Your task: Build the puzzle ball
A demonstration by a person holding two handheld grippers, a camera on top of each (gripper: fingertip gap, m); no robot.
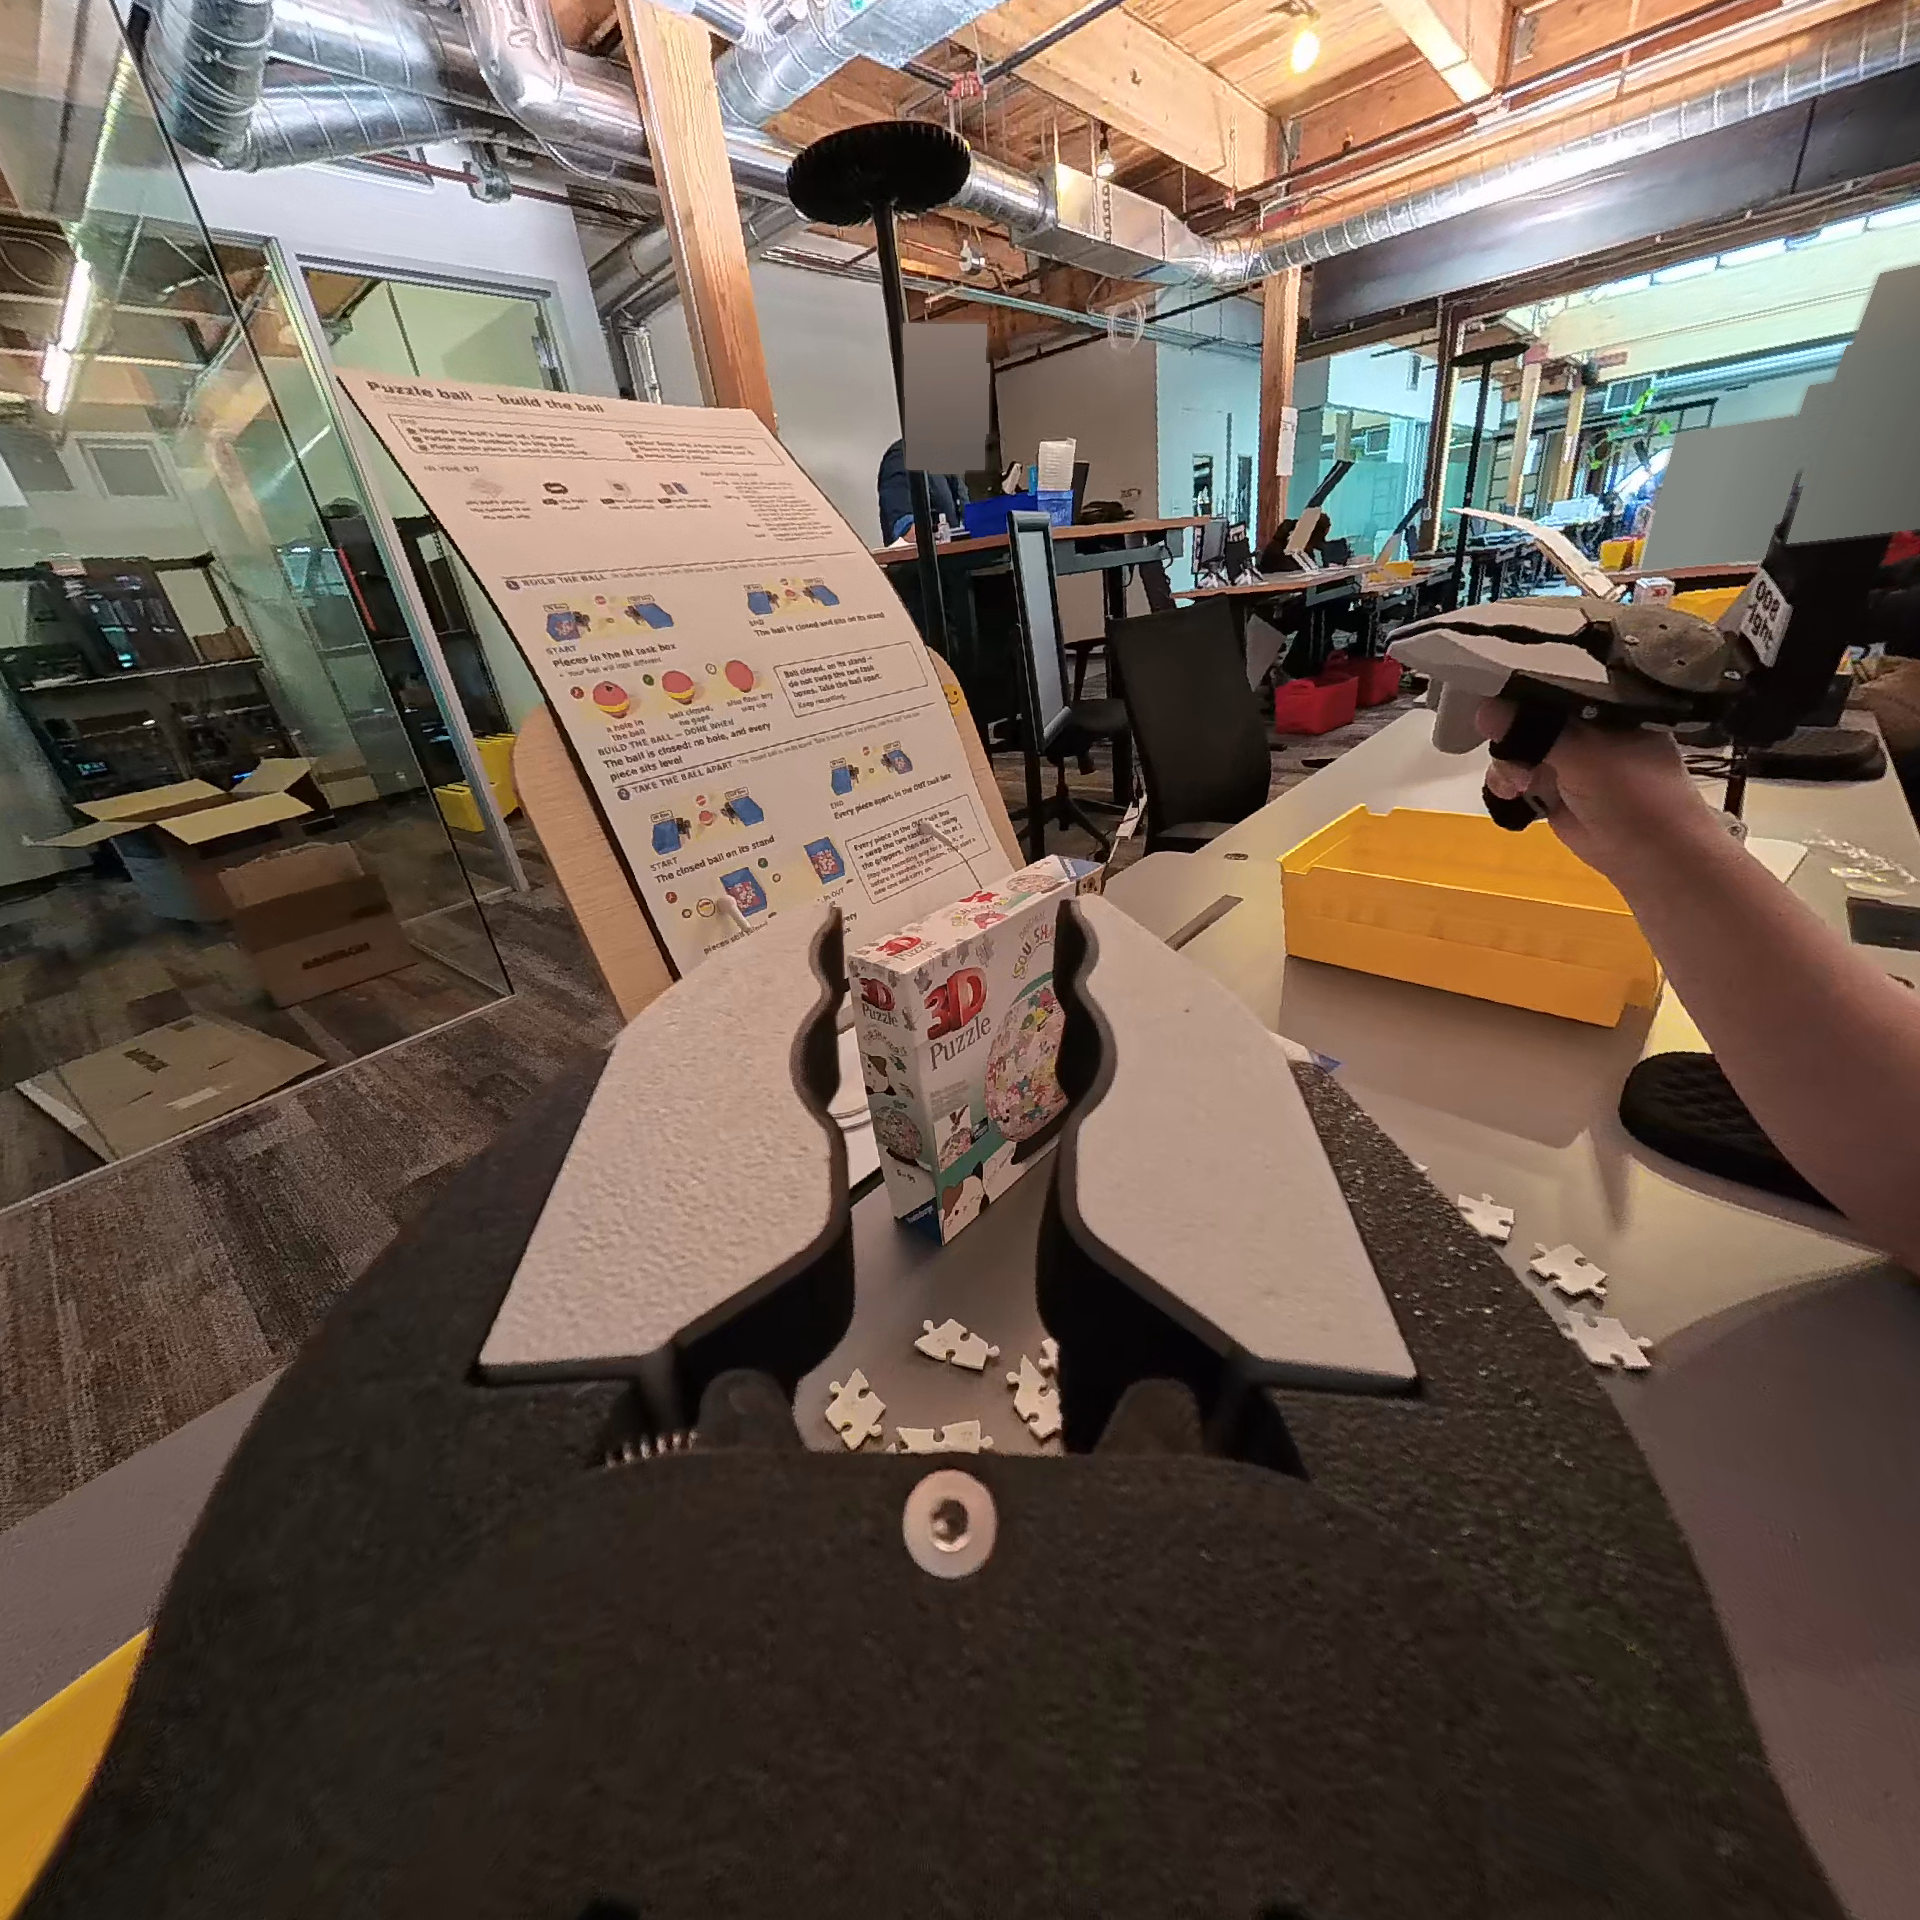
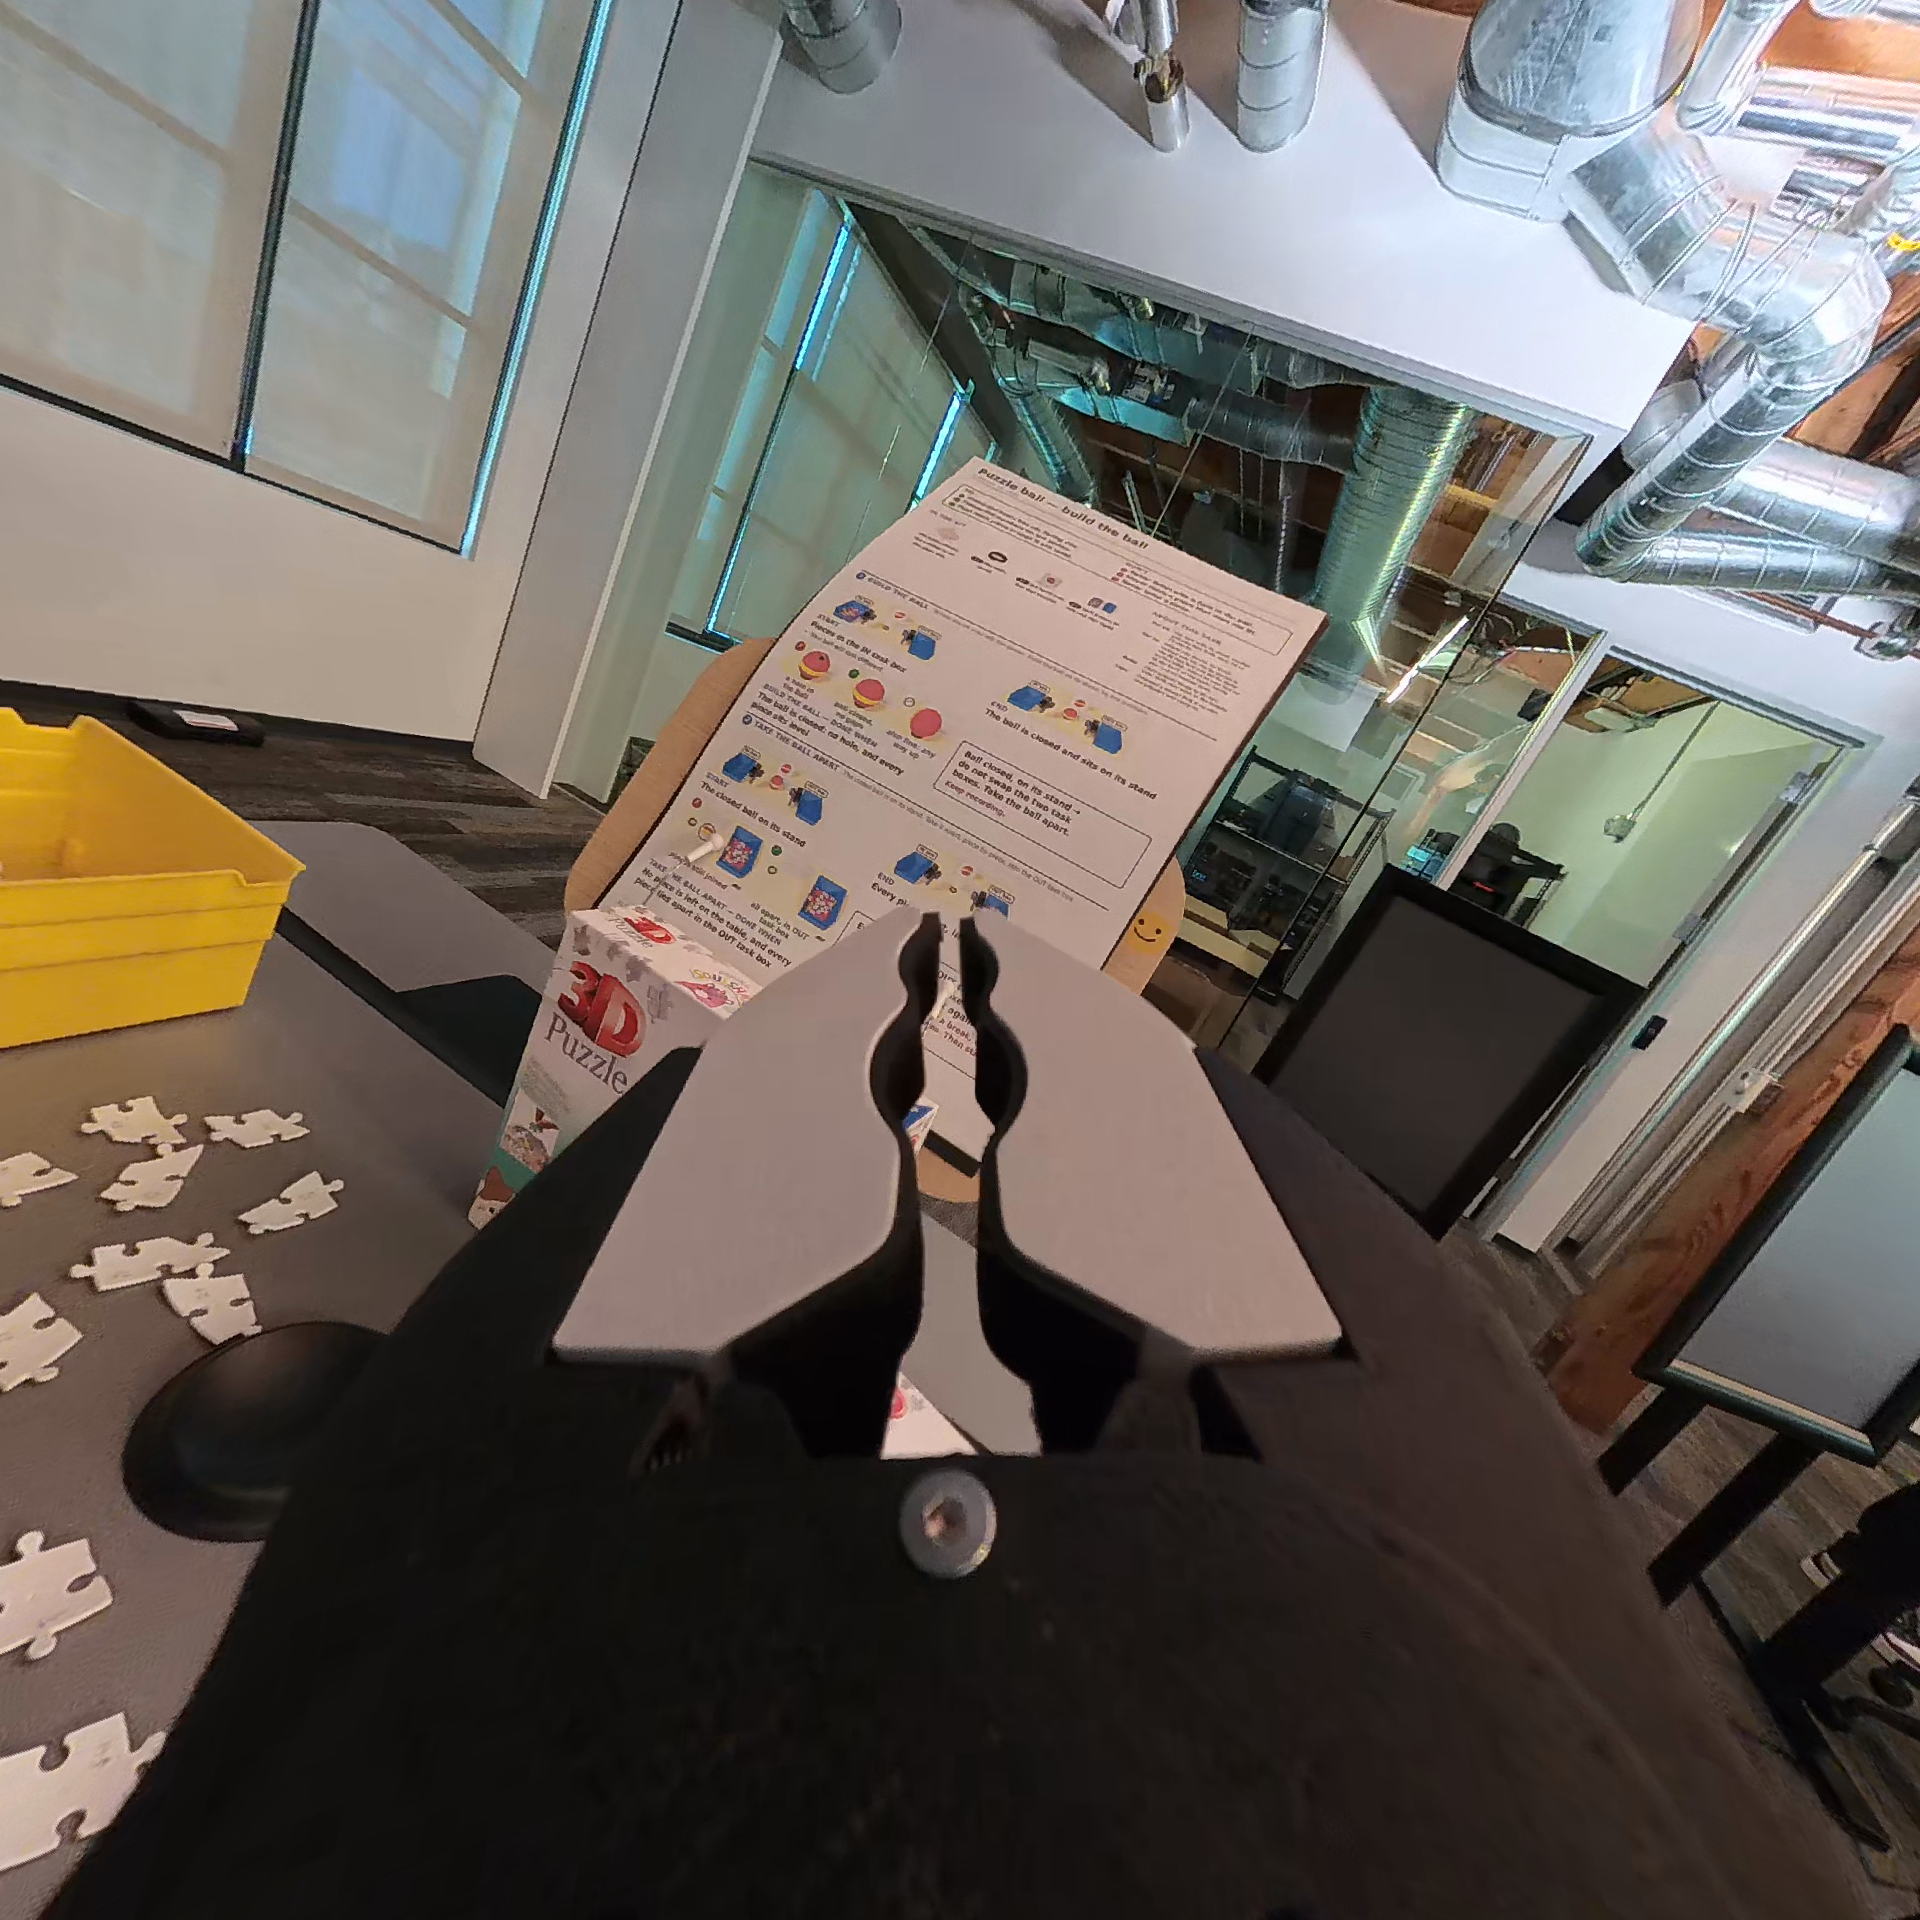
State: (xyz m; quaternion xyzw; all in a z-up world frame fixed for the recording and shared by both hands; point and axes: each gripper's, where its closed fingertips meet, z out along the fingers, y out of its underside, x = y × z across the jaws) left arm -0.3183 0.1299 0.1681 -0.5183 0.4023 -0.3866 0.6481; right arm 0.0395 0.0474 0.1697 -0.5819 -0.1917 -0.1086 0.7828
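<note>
Evidently nothing is assembled yet: the left hand-held gripper (image 1: 945,1013) is spread, the right hand-held gripper (image 2: 948,940) nearly pressed together, both empty; next, pinch one loose white cardboard puzzle piece (image 2: 291,1202) off the grey tabletop (image 2: 312,1049).

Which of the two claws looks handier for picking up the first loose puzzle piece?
Probably the left claw: it is open, low over the flat white jigsaw pieces. The right claw is nearly shut, raised and pointing away.

Puzzle box (image 2: 582,1049) partly behind gripper (image 2: 950,925)
</note>
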